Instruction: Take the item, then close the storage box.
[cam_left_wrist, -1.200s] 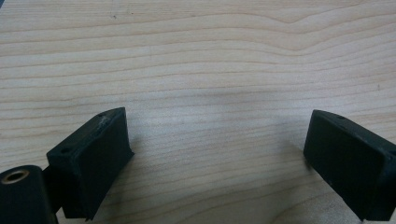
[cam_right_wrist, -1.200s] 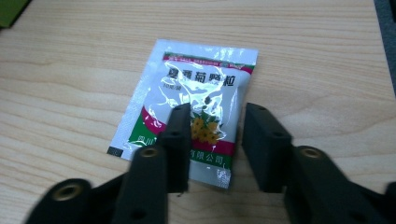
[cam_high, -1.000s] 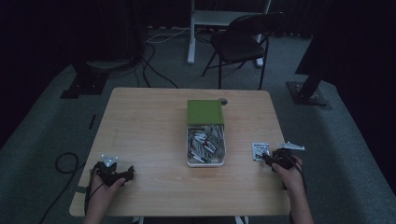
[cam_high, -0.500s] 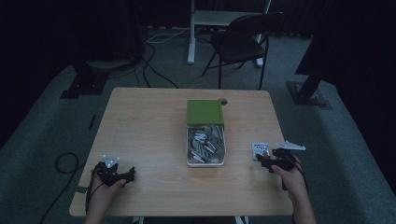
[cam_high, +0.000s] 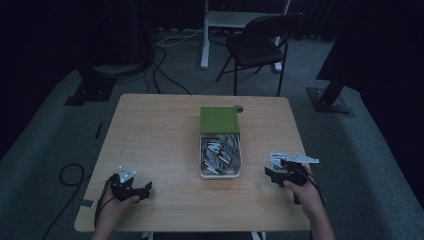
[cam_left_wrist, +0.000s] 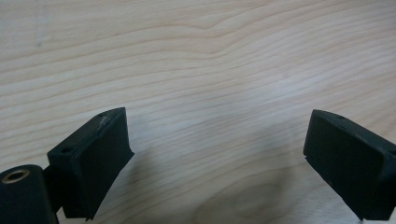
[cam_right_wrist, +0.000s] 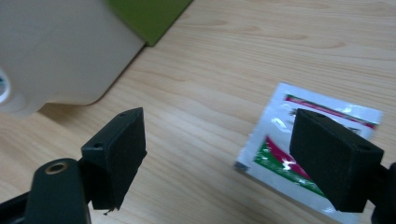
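Though agape (empty) — right gripper (cam_right_wrist: 217, 158) beside packet (cam_right_wrist: 285, 140)

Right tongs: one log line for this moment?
right tongs: open, above sachet | left tongs: open, bare table | box: untouched

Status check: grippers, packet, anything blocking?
Both grippers open: left gripper over bare table, right gripper beside the packet. Packet flat, ungripped. Bin close by; path clear.
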